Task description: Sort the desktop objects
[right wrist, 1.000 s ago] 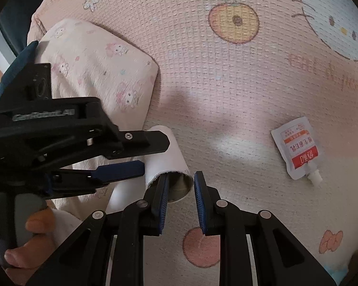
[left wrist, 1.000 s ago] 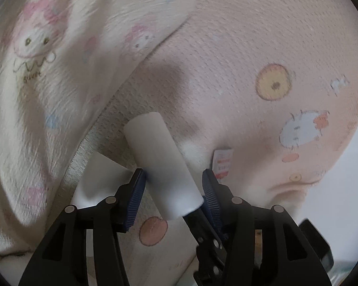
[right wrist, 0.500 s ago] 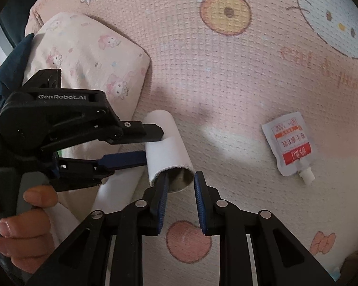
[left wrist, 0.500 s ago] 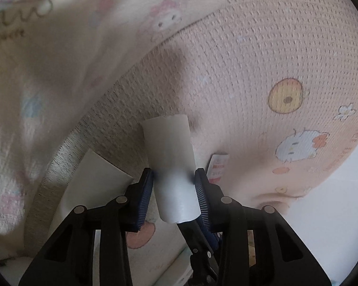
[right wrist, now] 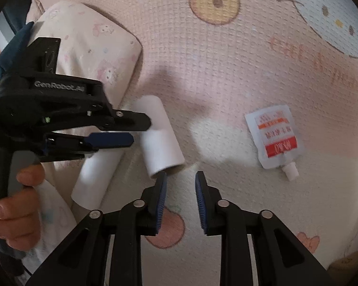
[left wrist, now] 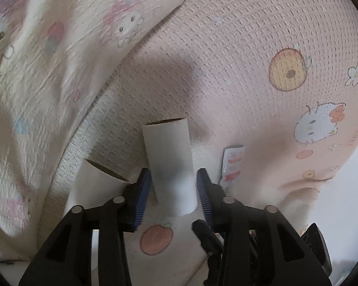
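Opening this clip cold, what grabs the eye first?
A white cardboard tube sits between the blue pads of the left hand-held gripper, whose jaws are opening. To its right, a small spouted pouch lies on the pink cartoon mat. The right hand-held gripper, empty and opening, is at the tube's near end.

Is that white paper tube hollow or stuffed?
Hollow: the white tube shows a dark, open brown end facing the right gripper.

Home bedroom: bed under pink cartoon-cat blanket [right wrist: 226, 76], matching cartoon-print pillow [right wrist: 88, 45] at its edge.
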`<action>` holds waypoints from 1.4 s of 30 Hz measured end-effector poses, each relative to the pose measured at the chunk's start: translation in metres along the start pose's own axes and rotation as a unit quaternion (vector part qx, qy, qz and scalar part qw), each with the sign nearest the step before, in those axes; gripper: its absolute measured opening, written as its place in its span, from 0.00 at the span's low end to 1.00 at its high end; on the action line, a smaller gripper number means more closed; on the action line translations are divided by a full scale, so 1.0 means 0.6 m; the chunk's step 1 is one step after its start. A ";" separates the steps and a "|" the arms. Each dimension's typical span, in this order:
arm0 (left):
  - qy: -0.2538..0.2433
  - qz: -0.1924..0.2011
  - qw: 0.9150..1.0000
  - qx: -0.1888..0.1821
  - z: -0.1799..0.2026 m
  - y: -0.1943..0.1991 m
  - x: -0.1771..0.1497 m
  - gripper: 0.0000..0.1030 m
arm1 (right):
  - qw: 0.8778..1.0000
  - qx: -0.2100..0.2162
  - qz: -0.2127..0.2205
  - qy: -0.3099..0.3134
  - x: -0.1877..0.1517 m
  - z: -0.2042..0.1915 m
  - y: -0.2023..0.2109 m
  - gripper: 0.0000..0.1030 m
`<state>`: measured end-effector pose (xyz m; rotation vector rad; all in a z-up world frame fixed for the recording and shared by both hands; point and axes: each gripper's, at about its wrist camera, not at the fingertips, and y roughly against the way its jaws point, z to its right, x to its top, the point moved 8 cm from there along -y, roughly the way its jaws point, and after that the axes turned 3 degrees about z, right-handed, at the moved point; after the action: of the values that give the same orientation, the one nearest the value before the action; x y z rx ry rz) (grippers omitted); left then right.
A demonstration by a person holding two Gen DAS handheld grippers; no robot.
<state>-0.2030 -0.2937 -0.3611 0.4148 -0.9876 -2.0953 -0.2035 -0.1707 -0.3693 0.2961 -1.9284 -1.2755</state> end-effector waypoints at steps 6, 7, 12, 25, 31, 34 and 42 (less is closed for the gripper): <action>0.023 0.001 1.000 -0.010 -0.006 -0.007 0.009 0.48 | 1.000 0.011 0.015 0.009 0.013 -0.009 -0.007 0.62; 0.025 0.003 1.000 -0.007 -0.011 -0.005 0.012 0.48 | 1.000 0.014 0.011 0.007 0.015 -0.009 -0.012 0.62; 0.003 0.013 1.000 0.011 -0.018 -0.001 0.020 0.48 | 1.000 0.012 -0.008 0.010 0.011 -0.004 -0.041 0.62; -0.051 -0.031 0.998 0.001 -0.007 -0.013 -0.015 0.31 | 0.999 0.029 -0.016 -0.033 -0.006 0.008 -0.053 0.44; -0.095 -0.051 0.994 0.006 0.011 -0.019 -0.052 0.31 | 0.996 0.026 -0.022 -0.077 -0.044 0.031 -0.022 0.43; -0.092 -0.071 0.993 -0.003 0.030 -0.039 -0.079 0.31 | 0.994 0.027 -0.024 -0.101 -0.072 0.041 -0.003 0.42; -0.124 -0.127 0.984 -0.004 0.064 -0.079 -0.161 0.38 | 0.988 0.021 -0.027 -0.149 -0.152 0.053 0.045 0.40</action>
<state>-0.1858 -0.1815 -0.3751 0.2927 -1.1163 -2.4240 -0.1602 -0.0842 -0.3957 0.1871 -2.2139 -1.3784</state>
